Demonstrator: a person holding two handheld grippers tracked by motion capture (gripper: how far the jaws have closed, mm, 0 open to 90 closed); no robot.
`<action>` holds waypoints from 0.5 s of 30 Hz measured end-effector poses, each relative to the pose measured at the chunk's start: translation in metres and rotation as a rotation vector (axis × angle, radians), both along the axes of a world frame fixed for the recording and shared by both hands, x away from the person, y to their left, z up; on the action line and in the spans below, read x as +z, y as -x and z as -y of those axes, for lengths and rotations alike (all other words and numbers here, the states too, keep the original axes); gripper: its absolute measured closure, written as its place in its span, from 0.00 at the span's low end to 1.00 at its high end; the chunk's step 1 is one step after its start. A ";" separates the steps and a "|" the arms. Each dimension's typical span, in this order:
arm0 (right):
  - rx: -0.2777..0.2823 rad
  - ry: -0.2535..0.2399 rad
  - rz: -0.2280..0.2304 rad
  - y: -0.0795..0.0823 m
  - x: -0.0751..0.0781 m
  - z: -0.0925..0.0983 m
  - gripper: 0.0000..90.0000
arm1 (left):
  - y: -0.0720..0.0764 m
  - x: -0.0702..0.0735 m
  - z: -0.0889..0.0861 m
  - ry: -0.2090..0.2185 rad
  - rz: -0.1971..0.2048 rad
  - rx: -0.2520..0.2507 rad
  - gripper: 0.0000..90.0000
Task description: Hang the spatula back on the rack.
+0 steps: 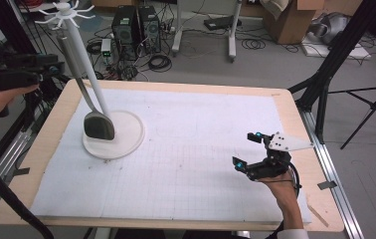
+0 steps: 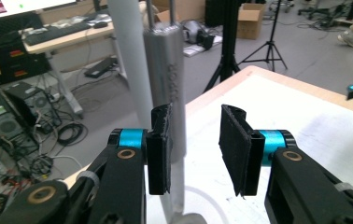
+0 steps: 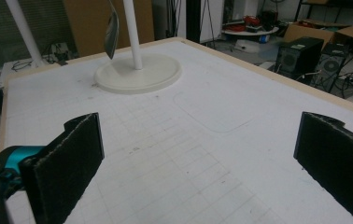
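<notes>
One spatula (image 1: 92, 107) hangs from the white rack (image 1: 84, 55), long axis near vertical with a slight lean, grey handle up at 12 o'clock, dark blade down at 6 o'clock just over the rack's round base (image 1: 126, 134). Rack count: one, a pole with a hook crown on top, standing at about 9 o'clock on the white mat (image 1: 186, 149). In the left gripper view the handle (image 2: 165, 79) stands just behind the left pad (image 2: 159, 149), right beside it; actual contact can't be told. Left gripper (image 2: 198, 149): jaws parted, gap bare between the pads, nothing clamped; in the high view it sits off the table's 9 to 10 o'clock edge, level with the handle. Right gripper (image 1: 249, 149): jaws spread wide, holding nothing, over the mat at about 4 o'clock, well apart from the rack. Two grippers, one per hand. One wooden table (image 1: 42, 144) under the mat. Two computer towers (image 1: 136, 27) on the floor past the table's 12 o'clock edge.
</notes>
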State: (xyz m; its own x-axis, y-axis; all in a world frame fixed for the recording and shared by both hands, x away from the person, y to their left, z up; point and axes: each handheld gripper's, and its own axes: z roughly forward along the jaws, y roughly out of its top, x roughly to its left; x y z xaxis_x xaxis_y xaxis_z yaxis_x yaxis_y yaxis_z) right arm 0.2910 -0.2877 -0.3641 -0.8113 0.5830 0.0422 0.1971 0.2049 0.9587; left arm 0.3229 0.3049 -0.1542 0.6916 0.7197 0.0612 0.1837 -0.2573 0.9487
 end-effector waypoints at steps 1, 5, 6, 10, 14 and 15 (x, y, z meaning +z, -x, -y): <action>0.000 -0.002 0.003 0.000 0.000 0.000 0.00 | 0.001 -0.001 0.001 -0.002 -0.001 -0.005 0.71; -0.001 0.001 0.003 0.001 0.000 0.000 0.00 | 0.005 -0.007 0.006 -0.011 0.001 -0.031 0.67; -0.003 0.002 0.002 0.001 0.001 0.000 0.00 | 0.006 -0.009 0.006 -0.010 0.002 -0.037 0.65; -0.008 -0.001 0.007 0.002 0.001 0.001 0.00 | 0.012 -0.017 0.011 -0.010 0.008 -0.079 0.64; -0.013 -0.002 0.005 0.003 0.001 0.002 0.00 | 0.018 -0.029 0.020 -0.018 -0.002 -0.129 0.59; -0.015 -0.002 0.008 0.003 0.001 0.002 0.00 | 0.019 -0.032 0.022 -0.018 -0.002 -0.138 0.58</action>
